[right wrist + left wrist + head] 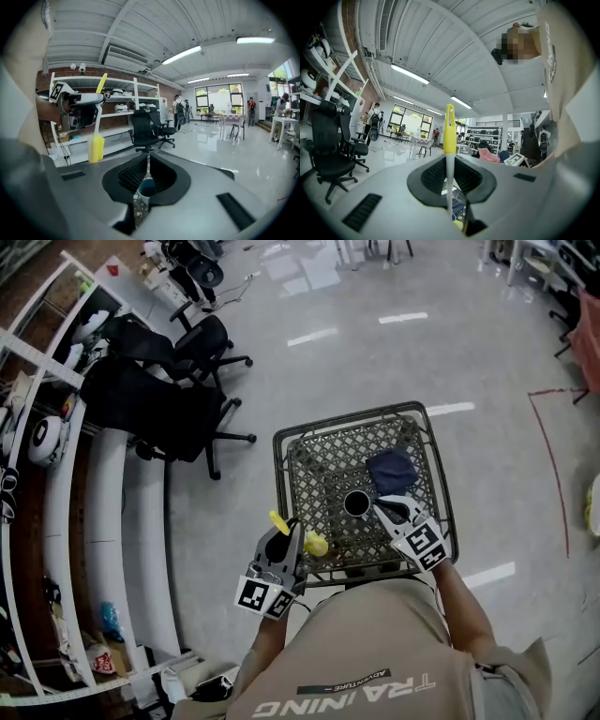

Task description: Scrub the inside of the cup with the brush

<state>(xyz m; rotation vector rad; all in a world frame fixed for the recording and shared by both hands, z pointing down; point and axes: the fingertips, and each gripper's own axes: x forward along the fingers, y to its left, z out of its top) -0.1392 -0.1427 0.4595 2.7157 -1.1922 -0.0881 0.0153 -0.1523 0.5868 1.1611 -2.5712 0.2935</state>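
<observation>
Near table (349,417) edge: left gripper (284,532) jaws pinch stiff, light brush (316,543); right gripper (380,509) jaws pressed together beside cup (356,503), probably tippy. Brace its wall.

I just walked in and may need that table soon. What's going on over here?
A person stands at the metal mesh table with a handheld gripper in each hand. The right gripper is shut on the wall of the cup, beside a dark blue cloth. The left gripper is shut on the yellow brush, held apart from the cup near the table's front left corner. The brush is not yet inside the cup.
</observation>
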